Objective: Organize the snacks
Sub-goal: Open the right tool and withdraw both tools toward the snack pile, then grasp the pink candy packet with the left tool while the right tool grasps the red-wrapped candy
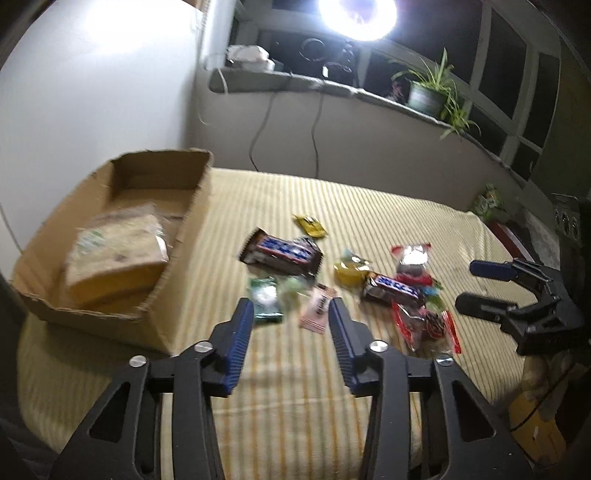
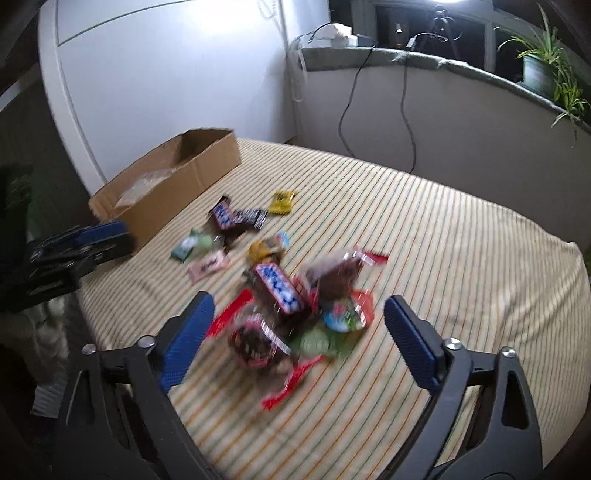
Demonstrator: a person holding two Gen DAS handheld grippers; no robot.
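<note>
Several snacks lie scattered on a striped cloth (image 1: pixel 295 387). A Snickers bar (image 1: pixel 282 253) lies mid-table, a second one (image 1: pixel 393 290) to its right. A green packet (image 1: pixel 266 301) and a pink packet (image 1: pixel 318 308) lie just ahead of my left gripper (image 1: pixel 291 312), which is open and empty. A cardboard box (image 1: pixel 177 258) at the left holds a yellow pack (image 1: pixel 118 258). In the right wrist view my right gripper (image 2: pixel 299 306) is open and empty above a Snickers bar (image 2: pixel 280 288) and red-edged bags (image 2: pixel 255 339). The right gripper also shows in the left wrist view (image 1: pixel 465 286).
A yellow sachet (image 1: pixel 310 225) lies behind the bars. A window sill (image 1: pixel 369 92) carries a potted plant (image 1: pixel 428 92), a bright lamp (image 1: pixel 356 14) and cables. A white wall (image 1: pixel 92 92) stands behind the box. The table's front edge is near both grippers.
</note>
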